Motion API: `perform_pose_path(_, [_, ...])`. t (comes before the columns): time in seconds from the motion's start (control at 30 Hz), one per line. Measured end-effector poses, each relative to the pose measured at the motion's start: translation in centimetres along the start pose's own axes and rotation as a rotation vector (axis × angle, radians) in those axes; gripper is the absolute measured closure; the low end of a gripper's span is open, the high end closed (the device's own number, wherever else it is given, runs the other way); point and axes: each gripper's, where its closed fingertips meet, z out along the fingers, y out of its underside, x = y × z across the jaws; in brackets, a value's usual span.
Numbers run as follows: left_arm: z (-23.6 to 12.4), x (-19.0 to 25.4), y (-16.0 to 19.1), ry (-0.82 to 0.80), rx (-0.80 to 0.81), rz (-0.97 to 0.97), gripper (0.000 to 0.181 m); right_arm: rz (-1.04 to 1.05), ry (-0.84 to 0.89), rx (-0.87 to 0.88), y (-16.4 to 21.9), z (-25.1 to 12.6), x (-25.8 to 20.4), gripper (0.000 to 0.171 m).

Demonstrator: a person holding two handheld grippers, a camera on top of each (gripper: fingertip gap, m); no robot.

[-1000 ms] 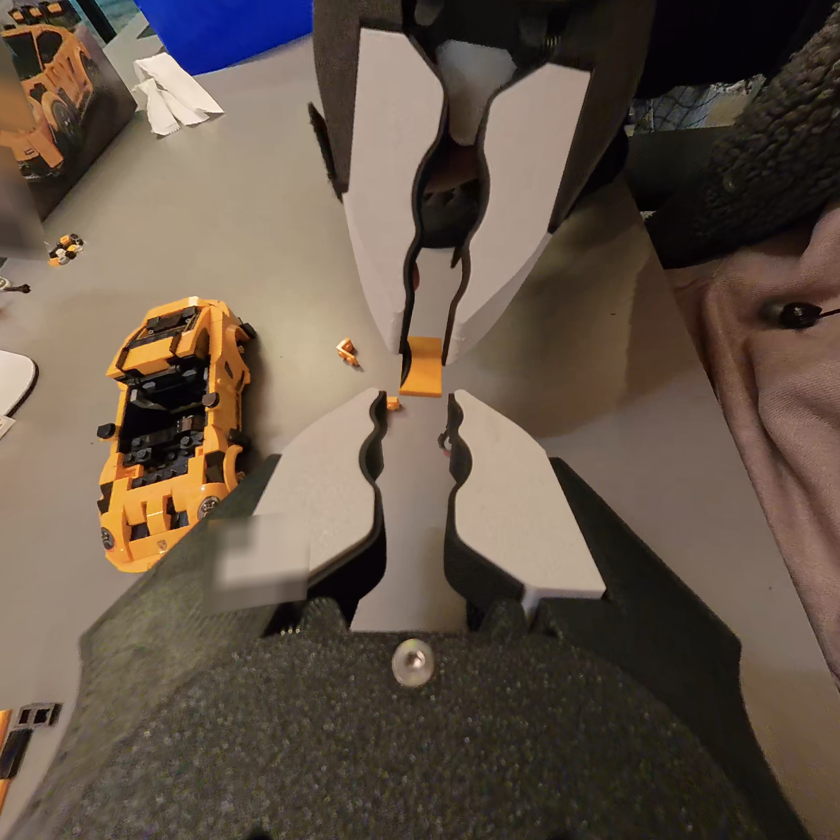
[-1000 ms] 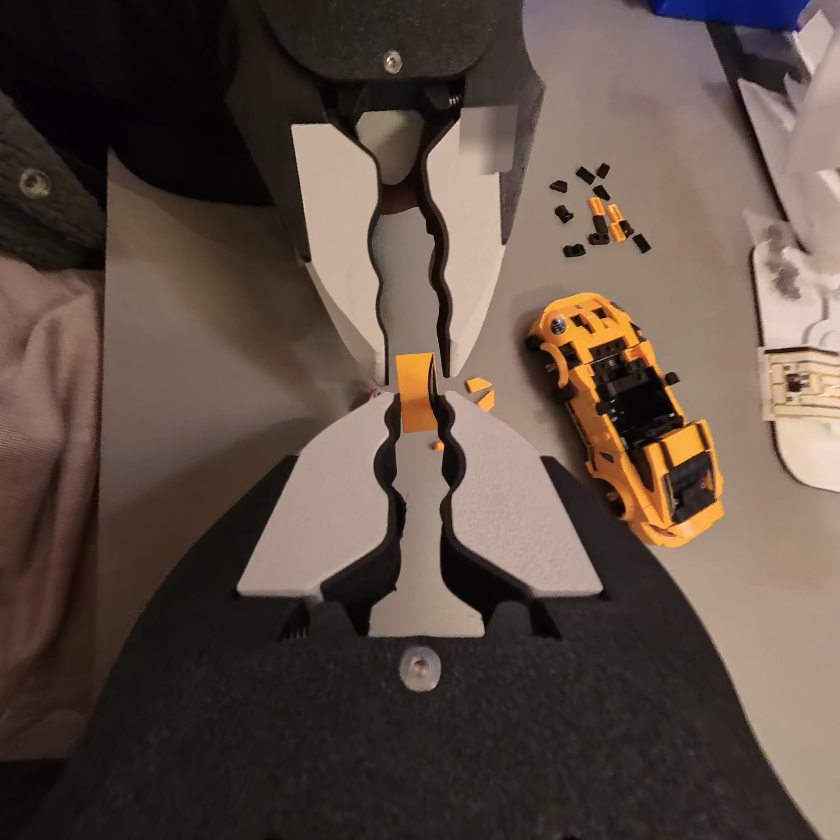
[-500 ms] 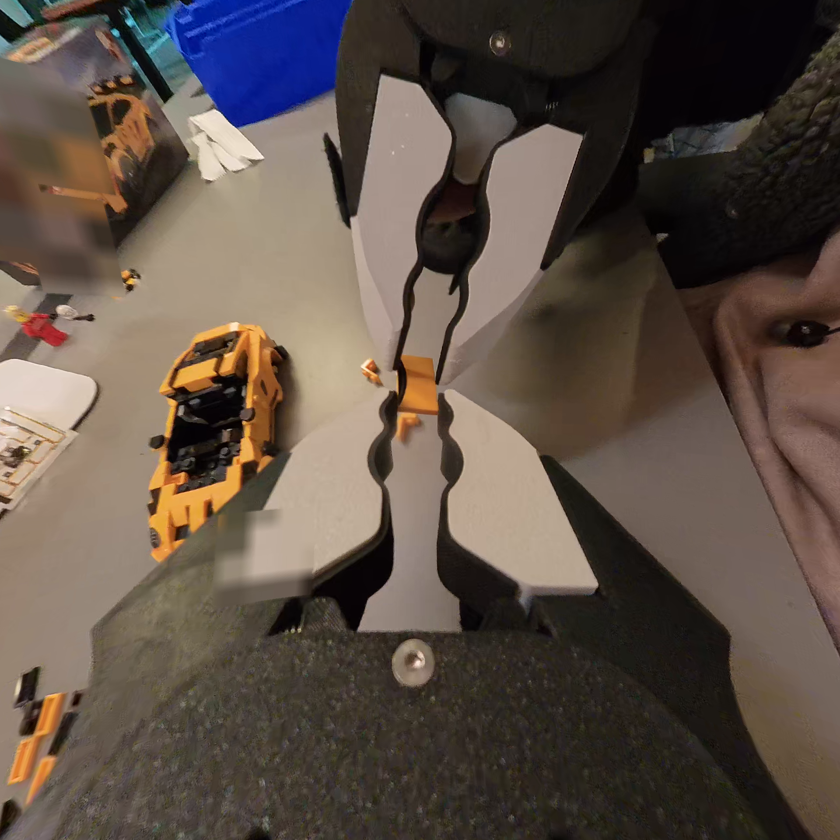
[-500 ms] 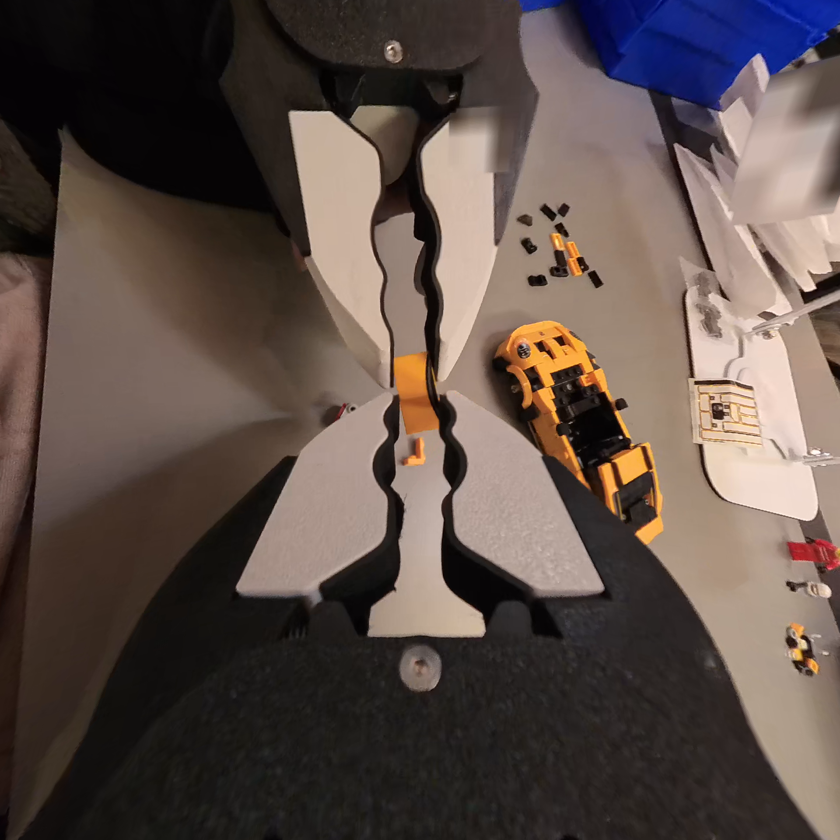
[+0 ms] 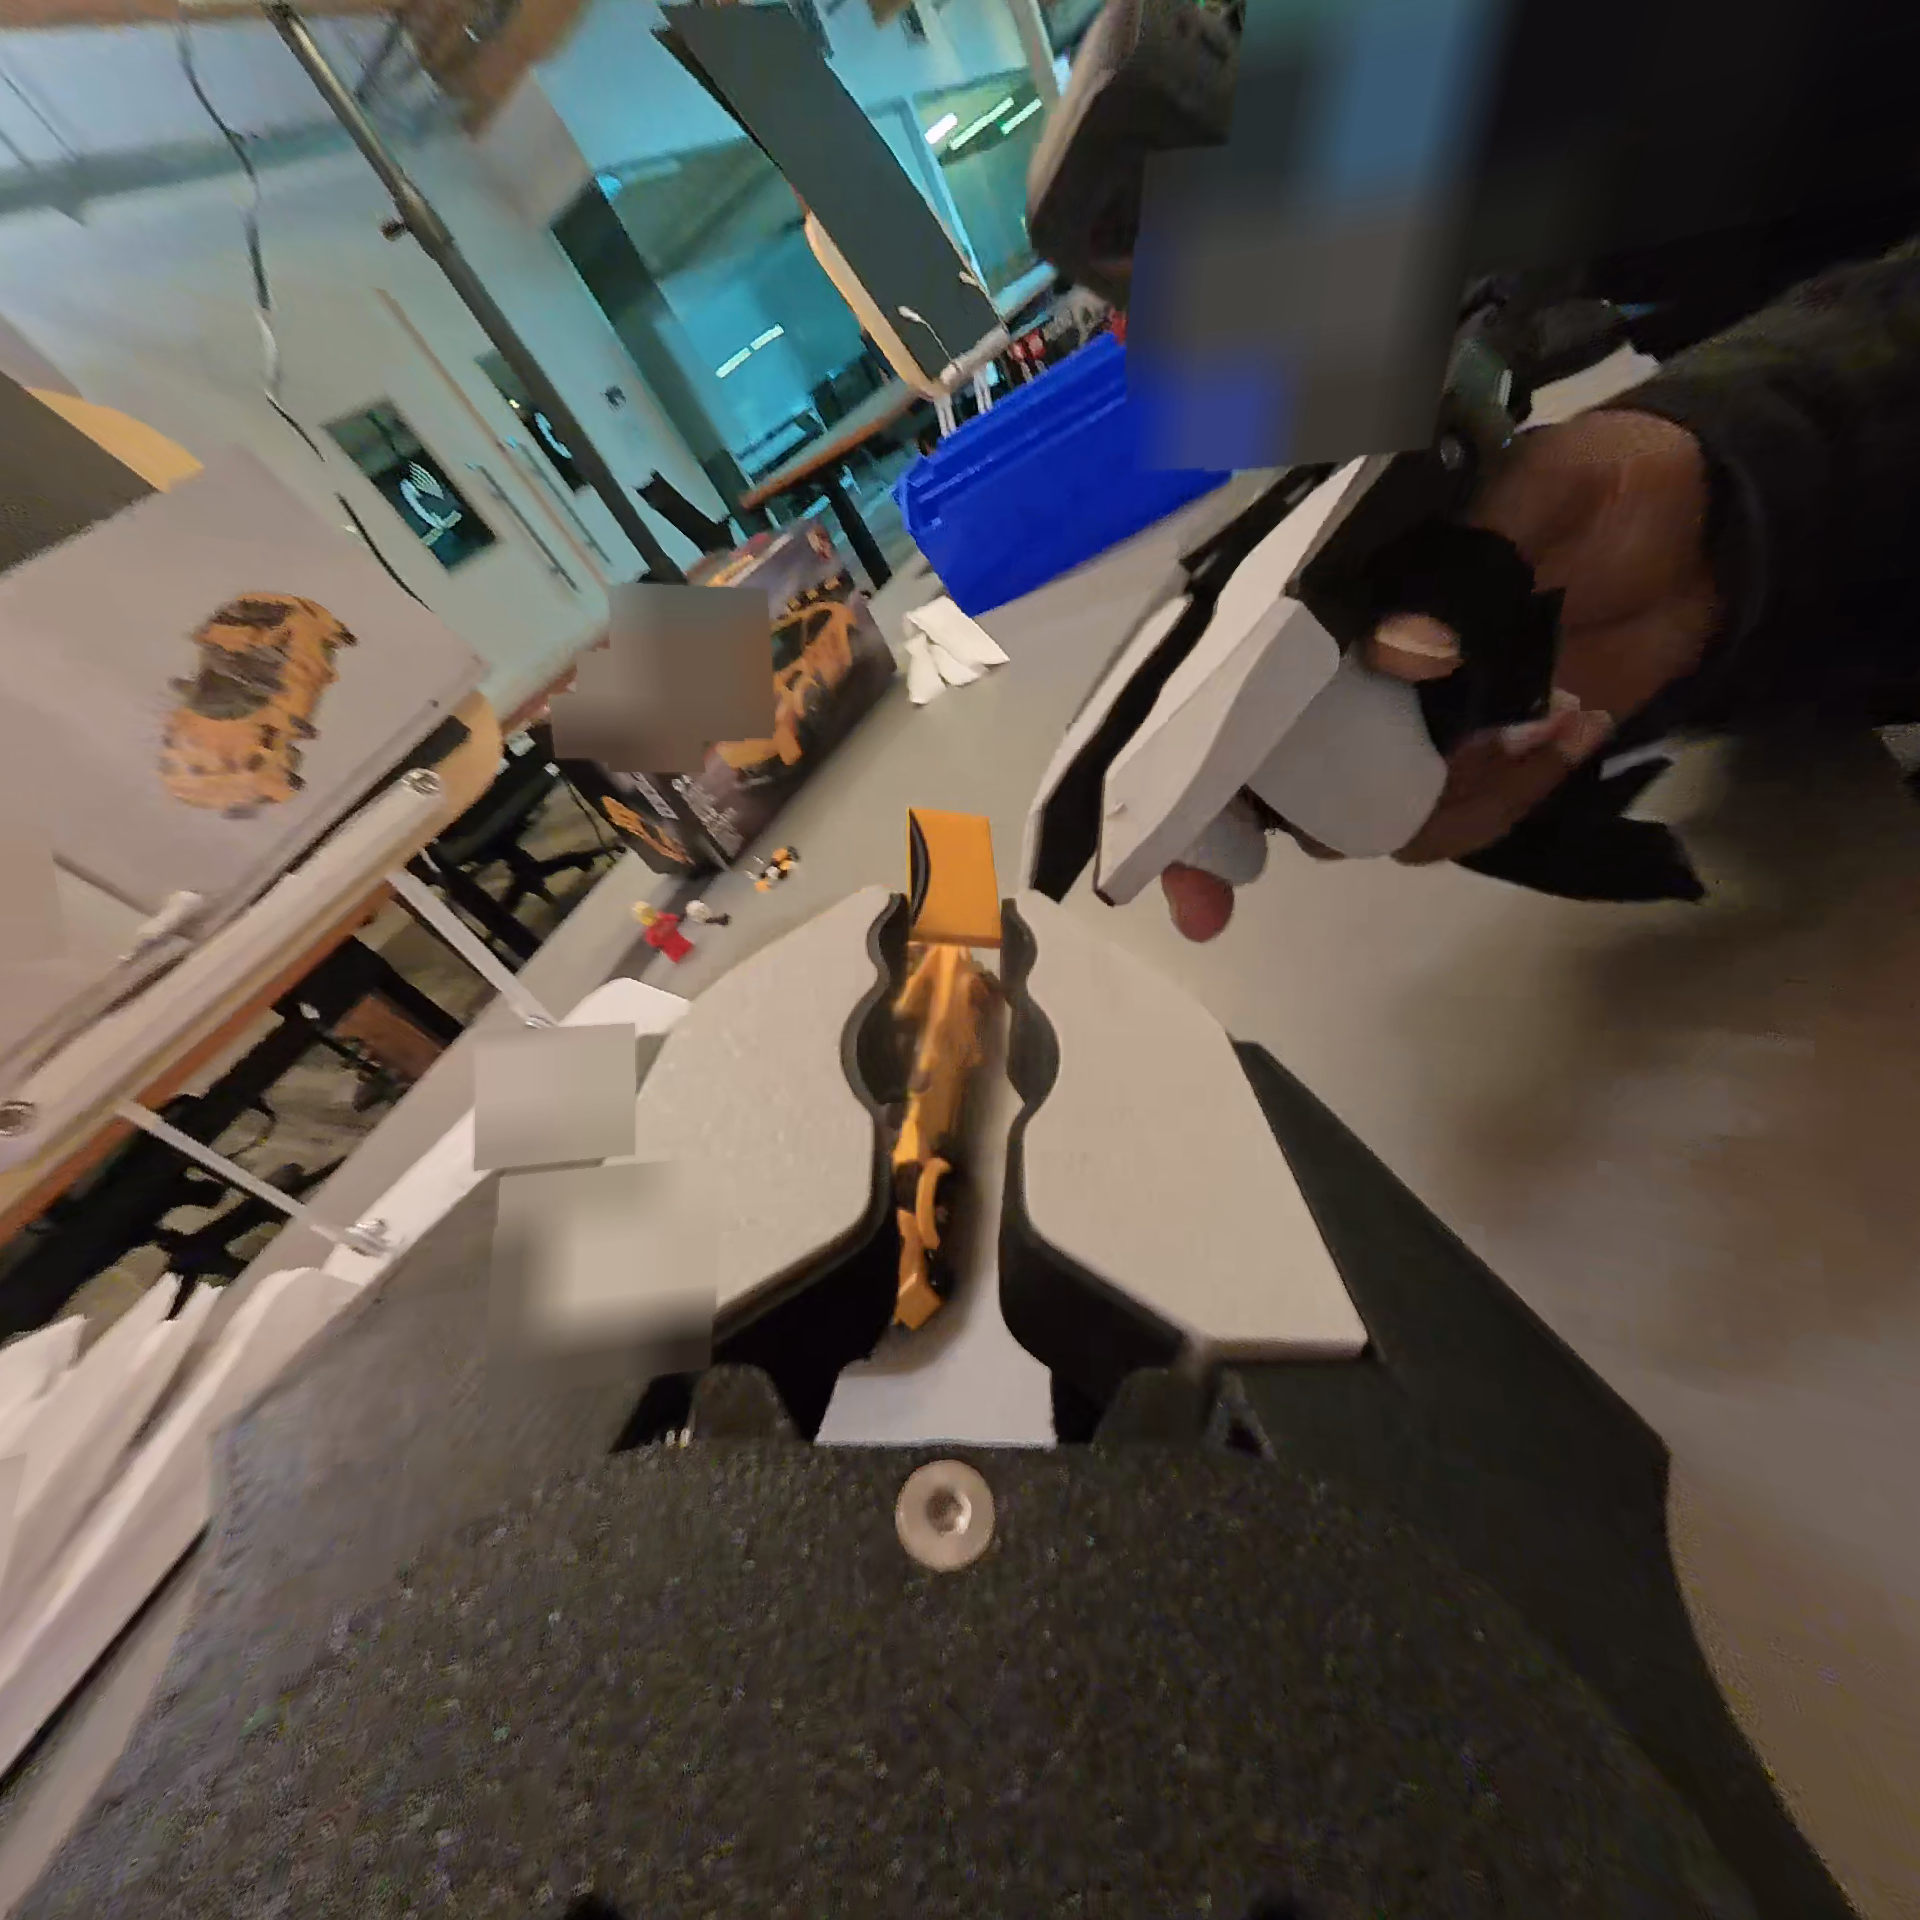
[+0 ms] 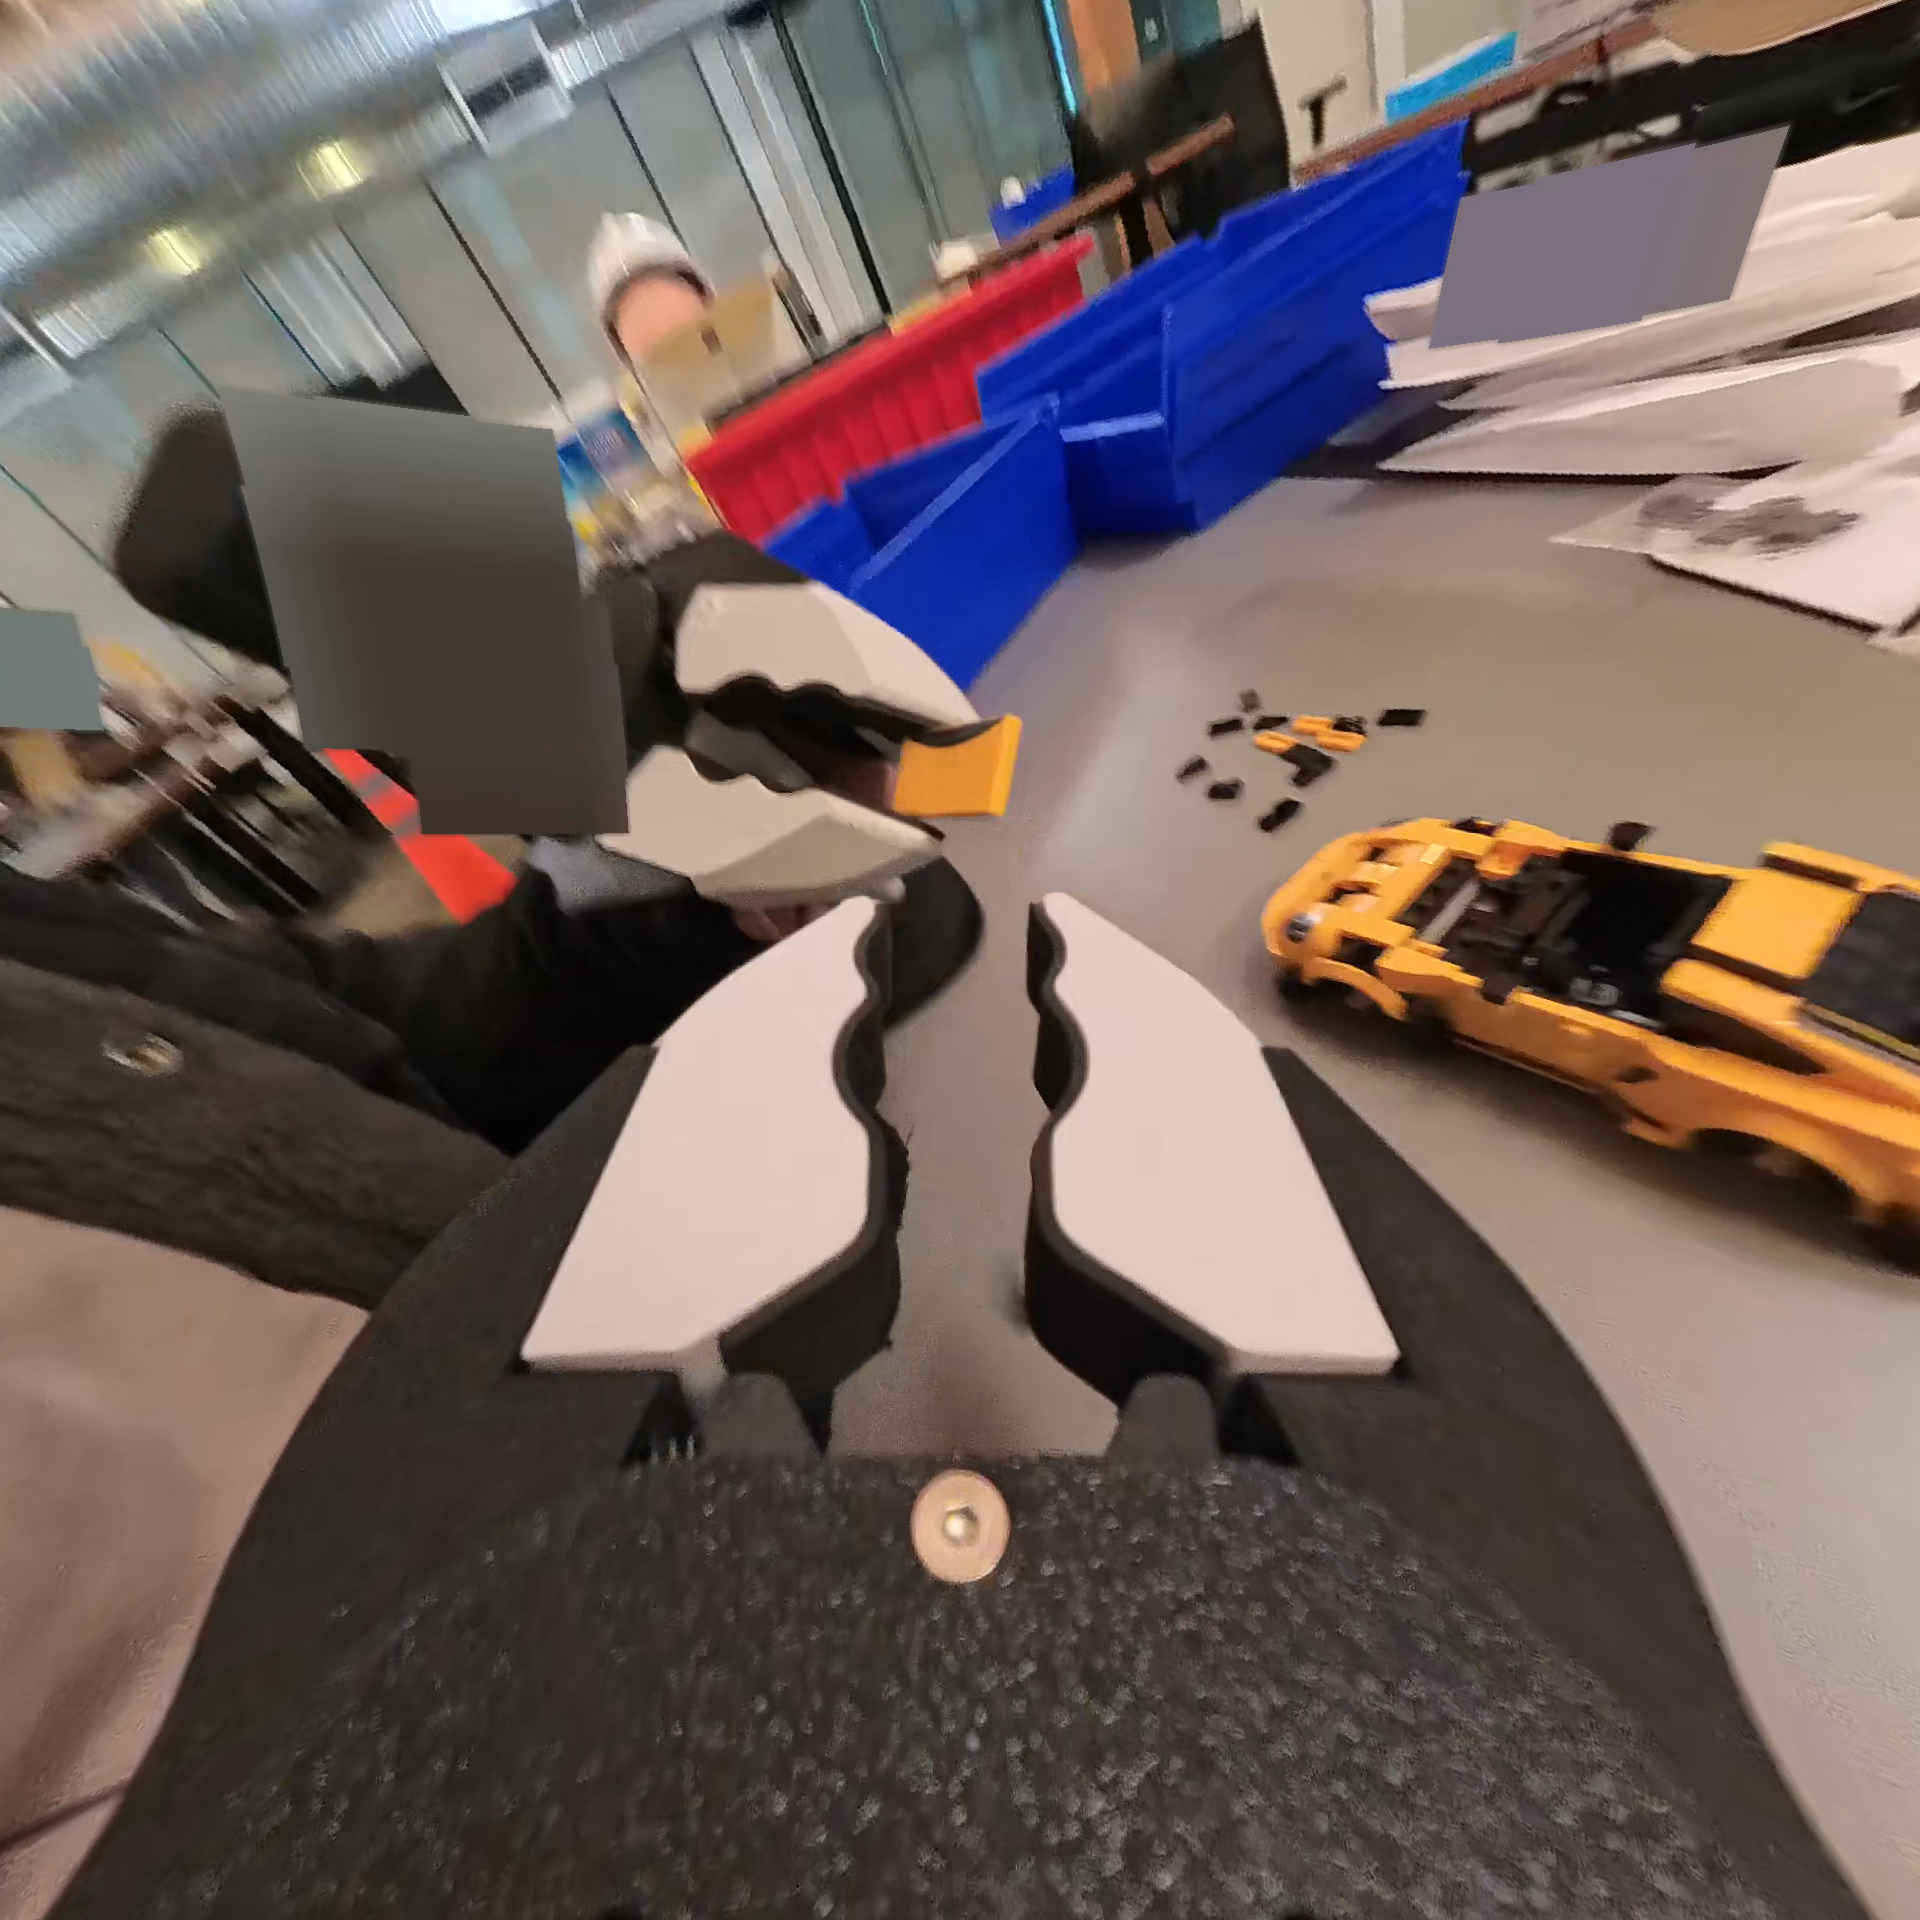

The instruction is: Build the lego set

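My left gripper [image 5: 951, 914] is shut on a flat orange piece [image 5: 951, 873] that sticks out past its tips, held above the grey table [image 5: 1455, 1091]. The orange lego car [image 5: 935, 1122] shows through the gap between its fingers. My right gripper [image 6: 956, 914] is open and empty, just right of and below the left gripper [image 6: 930, 795], which shows with the orange piece [image 6: 956, 774]. The car [image 6: 1610, 977] lies on the table to the right. The right gripper [image 5: 1075, 862], in a person's hand, is to the upper right in the left wrist view.
Several small black and orange loose pieces [image 6: 1299, 748] lie beyond the car. Blue bins [image 6: 1143, 457] and a red bin [image 6: 883, 416] stand at the back. The set box [image 5: 790, 686], minifigures [image 5: 670, 920], an instruction page on a stand [image 5: 239, 696] and papers [image 6: 1766, 416] surround the workspace.
Both grippers held the orange piece tip to tip over the table. The right gripper has let go and opened; the two have drawn apart, lifted and tilted up, the left keeping the piece.
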Motion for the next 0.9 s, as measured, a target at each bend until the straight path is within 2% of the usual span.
perform_pose_path(0.2, [-0.3,-0.1,-0.7,-0.037,0.028,0.036,0.165,0.199,-0.146,0.127,-1.8,1.1,-1.9,0.15])
perform_pose_path(0.37, [-0.6,-0.7,-0.9,-0.064,0.035,0.029,0.165,0.264,-0.179,0.161,-2.3,1.8,-2.0,0.15])
perform_pose_path(0.63, [-0.7,-0.8,-1.1,-0.078,0.039,0.041,0.165,0.35,-0.193,0.22,-3.0,1.4,-1.1,0.166])
perform_pose_path(0.77, [-0.5,-0.6,-0.8,-0.067,0.026,0.036,0.165,0.319,-0.203,0.182,-2.9,1.3,-1.2,0.168])
perform_pose_path(0.9, [-0.4,0.3,-0.8,0.036,0.054,-0.047,0.163,0.207,-0.225,0.022,-2.5,0.7,-1.2,0.169])
